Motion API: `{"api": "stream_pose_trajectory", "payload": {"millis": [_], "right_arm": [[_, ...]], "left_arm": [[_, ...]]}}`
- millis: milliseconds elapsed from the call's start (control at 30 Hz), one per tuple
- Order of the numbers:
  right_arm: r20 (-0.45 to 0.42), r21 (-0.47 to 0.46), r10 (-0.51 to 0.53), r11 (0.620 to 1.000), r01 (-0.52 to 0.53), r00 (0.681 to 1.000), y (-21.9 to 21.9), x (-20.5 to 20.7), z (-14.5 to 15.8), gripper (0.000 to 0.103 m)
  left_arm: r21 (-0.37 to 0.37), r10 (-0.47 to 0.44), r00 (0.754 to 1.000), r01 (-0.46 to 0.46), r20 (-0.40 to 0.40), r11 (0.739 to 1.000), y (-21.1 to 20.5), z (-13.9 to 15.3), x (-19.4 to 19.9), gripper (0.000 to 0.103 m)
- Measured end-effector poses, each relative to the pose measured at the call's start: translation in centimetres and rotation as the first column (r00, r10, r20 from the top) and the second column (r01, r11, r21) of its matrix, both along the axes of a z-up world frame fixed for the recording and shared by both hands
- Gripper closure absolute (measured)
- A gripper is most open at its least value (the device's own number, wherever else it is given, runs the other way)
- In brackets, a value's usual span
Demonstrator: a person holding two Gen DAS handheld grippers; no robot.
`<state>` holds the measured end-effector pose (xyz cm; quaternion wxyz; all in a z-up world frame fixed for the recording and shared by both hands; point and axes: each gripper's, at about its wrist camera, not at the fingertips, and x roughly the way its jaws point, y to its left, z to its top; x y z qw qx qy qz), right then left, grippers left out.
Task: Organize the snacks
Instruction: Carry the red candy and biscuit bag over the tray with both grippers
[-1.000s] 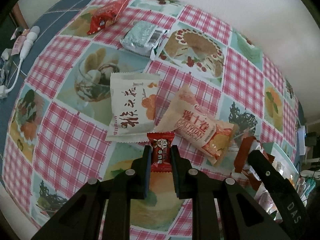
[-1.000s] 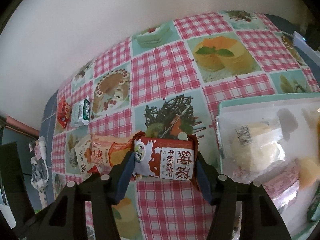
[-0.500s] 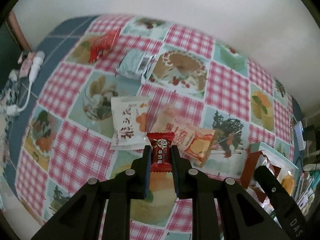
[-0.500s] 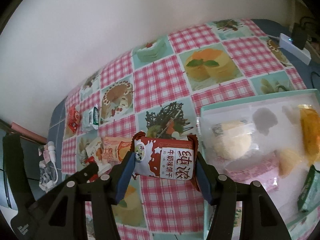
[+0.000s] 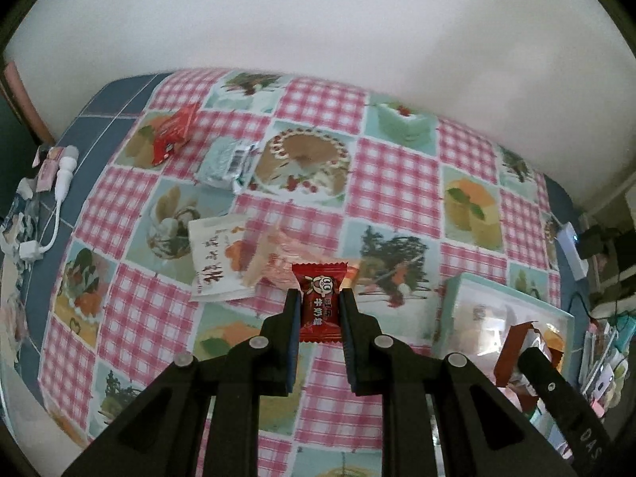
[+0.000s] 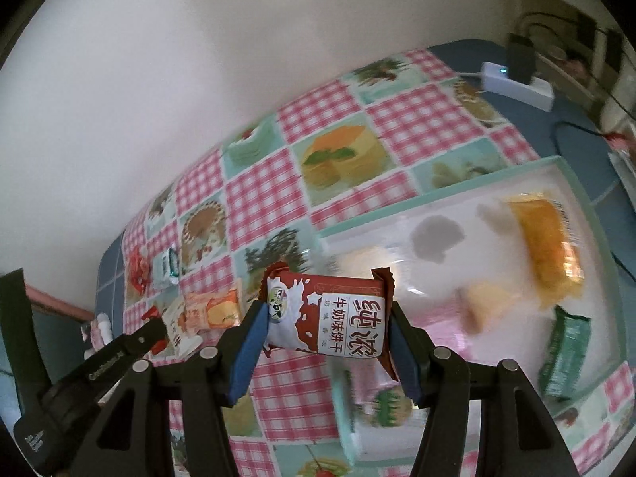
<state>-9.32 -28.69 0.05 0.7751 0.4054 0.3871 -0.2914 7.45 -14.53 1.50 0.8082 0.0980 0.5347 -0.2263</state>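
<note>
Both hand-held grippers have risen and travelled toward the tray (image 6: pixel 445 194): right hand-held gripper (image 6: pixel 326 330) clamps the milk biscuit pack (image 6: pixel 330 318) crosswise above its near rim, left hand-held gripper (image 5: pixel 320 310) pinches the red candy (image 5: pixel 320 302), awaiting deposit

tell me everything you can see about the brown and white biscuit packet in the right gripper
The biscuit packet is a glossy, pillow-shaped plastic wrapper, reddish-brown with a white milk-splash design, a white label panel printed with Chinese characters, and crimped, zigzag-cut ends. It looks sealed and full. It lies crosswise in the right gripper, whose blue pads press on its two ends. It is held in the air over the near edge of the tray; nothing else touches it.
</note>
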Motion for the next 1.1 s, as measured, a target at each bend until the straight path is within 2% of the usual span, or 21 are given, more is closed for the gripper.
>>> {"api": "stream_pose_trajectory", "payload": {"millis": [167,300,567,833,1100], "right_arm": [[0.006,0.004,-0.082,0.997,0.082,0.997,-2.3,-3.0,0.2,0.041],[0.028,0.034,-0.149,0.988,0.148,0.989,-4.4,-5.5,0.1,0.041],[0.046,0.055,-0.243,0.969,0.241,0.969,-7.6,-9.4,0.1,0.041],[0.029,0.079,-0.306,0.95,0.303,0.952,-9.5,-12.3,-0.6,0.041],[0.012,0.097,-0.307,0.948,0.305,0.952,-10.0,-12.8,-1.4,0.041]], "left_arm": [[-0.005,-0.061,0.998,0.062,0.017,0.998,-2.2,0.7,-2.2,0.083],[-0.031,-0.125,0.992,0.124,-0.015,0.992,-4.2,0.5,-3.9,0.083],[-0.04,-0.258,0.965,0.257,-0.038,0.966,-8.8,-0.2,-8.3,0.083],[-0.02,-0.302,0.952,0.301,-0.052,0.953,-11.3,-1.5,-10.8,0.083],[-0.005,-0.344,0.937,0.344,-0.058,0.939,-13.6,-2.9,-12.9,0.083]]}}
